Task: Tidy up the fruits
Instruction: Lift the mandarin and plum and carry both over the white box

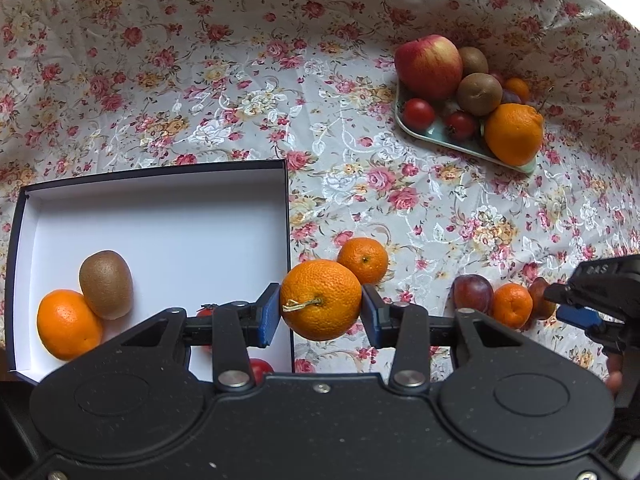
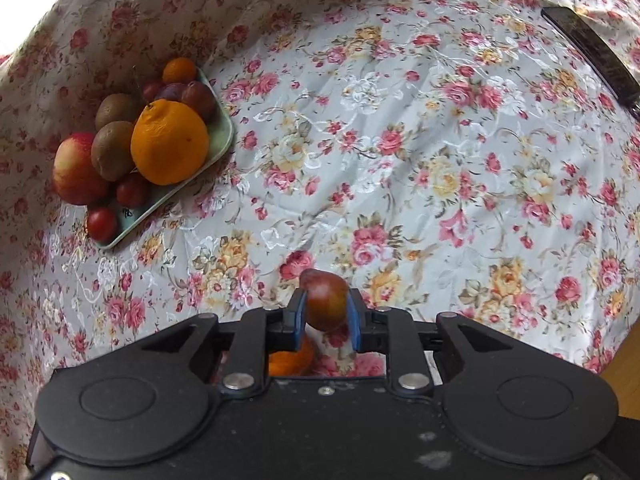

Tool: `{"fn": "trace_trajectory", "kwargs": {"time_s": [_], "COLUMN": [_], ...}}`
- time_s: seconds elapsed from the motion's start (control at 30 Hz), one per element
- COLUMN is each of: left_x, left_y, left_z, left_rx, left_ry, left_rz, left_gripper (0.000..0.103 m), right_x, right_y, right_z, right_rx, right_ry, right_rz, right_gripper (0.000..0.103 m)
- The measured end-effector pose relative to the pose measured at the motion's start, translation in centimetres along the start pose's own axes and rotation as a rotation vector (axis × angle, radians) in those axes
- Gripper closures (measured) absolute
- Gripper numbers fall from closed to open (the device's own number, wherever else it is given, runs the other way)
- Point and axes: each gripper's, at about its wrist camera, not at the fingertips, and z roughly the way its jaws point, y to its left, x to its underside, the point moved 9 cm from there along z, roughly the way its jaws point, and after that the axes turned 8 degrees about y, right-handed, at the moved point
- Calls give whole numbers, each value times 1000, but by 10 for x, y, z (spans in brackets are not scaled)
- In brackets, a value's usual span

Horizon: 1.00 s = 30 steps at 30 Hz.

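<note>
Two grippers, each gripping fruit

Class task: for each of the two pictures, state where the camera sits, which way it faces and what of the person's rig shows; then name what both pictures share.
Left wrist view: sits on the left gripper, facing along its fingers over the white box; the gripper is shut on an orange, the right gripper at the right edge.
Right wrist view: sits on the right gripper, facing across the floral tablecloth; shut on a dark red fruit.
Shared: the green tray of fruit.
</note>
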Motion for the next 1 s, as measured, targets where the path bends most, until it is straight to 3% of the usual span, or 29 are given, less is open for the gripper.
{"fn": "trace_trajectory", "kwargs": {"time_s": [0.07, 0.17, 0.27, 0.63, 0.83, 1.0], "left_x": [0, 1, 1, -3, -10, -17], "left_y": [1, 5, 8, 22, 41, 70], "left_z": [1, 2, 3, -4, -10, -15], "left_rx": [-4, -5, -5, 6, -6, -41], "left_ry": [2, 8, 12, -2, -27, -52], "left_rz": [-1, -4, -8, -36, -76, -131], "left_gripper": [54, 54, 54, 54, 54, 54], "right_x": [-3, -7, -4, -3, -3, 15], "right_y": [1, -1, -6, -6, 14, 52], "right_z": [7, 20, 33, 16, -23, -52], "right_rx": [27, 55, 83, 135, 43, -64], "right_ry": [-25, -33, 17, -46, -100, -124], "right_rz": [7, 3, 27, 7, -11, -97], "right_gripper": [69, 66, 65, 66, 66, 66]}}
